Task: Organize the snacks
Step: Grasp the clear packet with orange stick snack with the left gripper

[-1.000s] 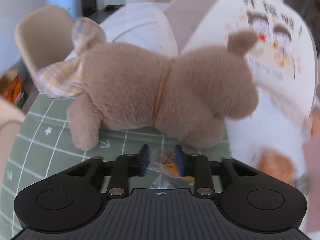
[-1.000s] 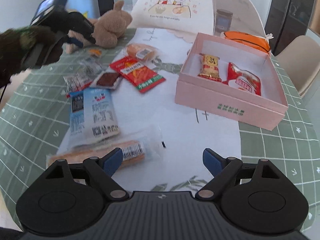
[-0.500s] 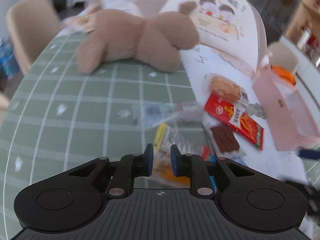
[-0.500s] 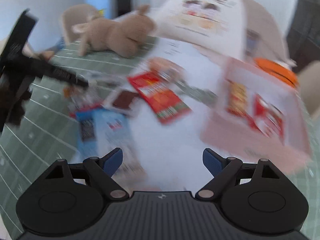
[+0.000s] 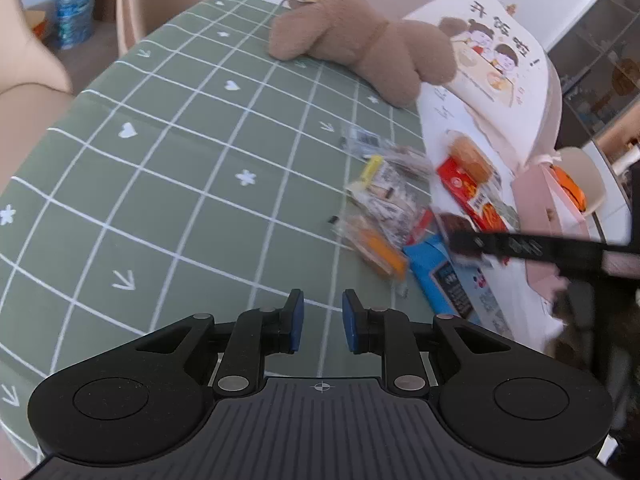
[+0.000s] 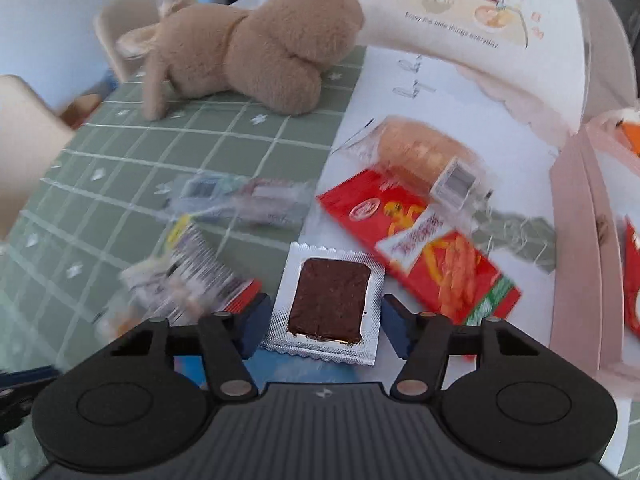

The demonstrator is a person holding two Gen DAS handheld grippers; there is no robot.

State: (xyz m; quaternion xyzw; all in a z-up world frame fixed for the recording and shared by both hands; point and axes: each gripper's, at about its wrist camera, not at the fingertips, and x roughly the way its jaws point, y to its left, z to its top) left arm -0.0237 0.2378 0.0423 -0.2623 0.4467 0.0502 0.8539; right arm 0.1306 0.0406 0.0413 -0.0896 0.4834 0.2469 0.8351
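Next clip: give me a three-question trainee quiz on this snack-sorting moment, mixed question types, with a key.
1. True or false: the left gripper holds a snack.
2. Which packet lies between the right gripper's open fingers? A) red snack packet B) silver packet with a dark brown bar C) bread bun packet
3. Fill in: the plush bunny lies on the ___ checked tablecloth.

Key: 1 false; 2 B; 3 green.
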